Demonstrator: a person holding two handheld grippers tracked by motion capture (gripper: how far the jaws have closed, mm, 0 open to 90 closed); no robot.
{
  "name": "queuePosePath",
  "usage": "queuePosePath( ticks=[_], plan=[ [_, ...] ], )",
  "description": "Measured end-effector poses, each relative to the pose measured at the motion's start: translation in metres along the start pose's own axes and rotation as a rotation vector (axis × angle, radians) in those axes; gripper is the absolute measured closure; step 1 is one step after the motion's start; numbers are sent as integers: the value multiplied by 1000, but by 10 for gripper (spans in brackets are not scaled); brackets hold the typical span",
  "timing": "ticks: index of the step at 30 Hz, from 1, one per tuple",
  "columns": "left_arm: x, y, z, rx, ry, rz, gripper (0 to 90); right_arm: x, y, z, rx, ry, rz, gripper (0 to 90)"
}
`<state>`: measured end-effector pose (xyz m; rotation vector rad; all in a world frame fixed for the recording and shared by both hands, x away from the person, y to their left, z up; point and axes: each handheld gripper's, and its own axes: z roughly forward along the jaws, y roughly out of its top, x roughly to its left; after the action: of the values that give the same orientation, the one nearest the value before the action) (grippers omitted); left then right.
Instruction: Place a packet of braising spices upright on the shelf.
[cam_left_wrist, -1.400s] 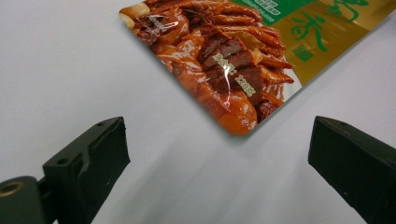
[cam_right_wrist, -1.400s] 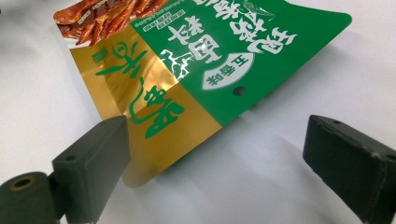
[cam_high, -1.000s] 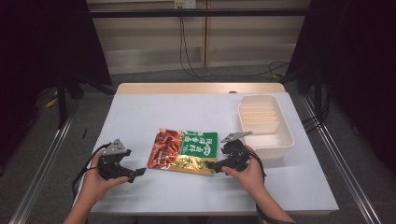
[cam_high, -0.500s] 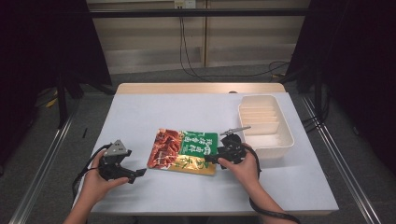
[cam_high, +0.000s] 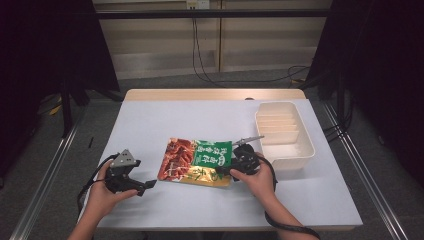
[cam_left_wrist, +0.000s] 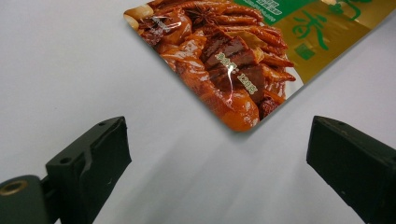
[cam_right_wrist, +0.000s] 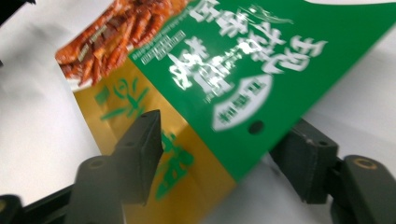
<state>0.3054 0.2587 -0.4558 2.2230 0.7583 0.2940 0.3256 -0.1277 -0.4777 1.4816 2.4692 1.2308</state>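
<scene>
A flat food packet (cam_high: 197, 161), green and gold with a picture of red-brown meat, lies in the middle of the white table. My right gripper (cam_high: 224, 170) is at the packet's right edge. In the right gripper view one jaw lies over the gold part of the packet (cam_right_wrist: 233, 70) and the other sits under its raised green edge. A wide gap remains between them, so my right gripper (cam_right_wrist: 219, 154) is open. My left gripper (cam_high: 150, 184) rests to the left of the packet, open. Its jaws frame the meat-printed corner of the packet (cam_left_wrist: 224, 70) without touching it.
A white tray (cam_high: 310, 150) with divided compartments stands on the table just right of the right hand. The table (cam_high: 165, 120) is bare behind the packet. Dark stands and cables are on the floor beyond the far edge.
The right gripper has turned and slid a little left onto the packet's right edge, which is now raised between its jaws. The left gripper has hardly moved.
</scene>
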Motion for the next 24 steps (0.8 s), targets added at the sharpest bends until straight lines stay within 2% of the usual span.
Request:
queuePosePath(
  ticks=[2,3,5,8,10,12,15,16,18,20,24],
  plan=[
    [0,0,-1,-4,4,6,58,3,4,5,13,-11,16,362],
    [0,0,-2,2,6,3,57,4,5,6,10,-14,42,378],
    [0,0,-1,-5,2,3,57,4,8,9,-24,15,74,425],
    [1,0,-3,-2,12,8,57,7,11,14,-5,-14,95,470],
    [2,0,-3,-16,12,11,57,8,14,15,-5,-15,105,487],
    [1,0,-4,-7,11,4,57,8,17,17,19,-30,122,558],
    [1,0,-3,-21,6,0,58,9,20,18,41,-52,145,653],
    [2,0,-4,-6,12,9,58,9,21,18,59,-59,157,698],
    [2,0,-4,-9,12,8,58,9,23,19,66,-63,152,793],
    [1,0,-4,-16,19,5,59,8,25,16,63,-36,186,878],
    [1,1,-5,-13,26,12,59,11,32,8,49,-27,190,900]
  ],
)
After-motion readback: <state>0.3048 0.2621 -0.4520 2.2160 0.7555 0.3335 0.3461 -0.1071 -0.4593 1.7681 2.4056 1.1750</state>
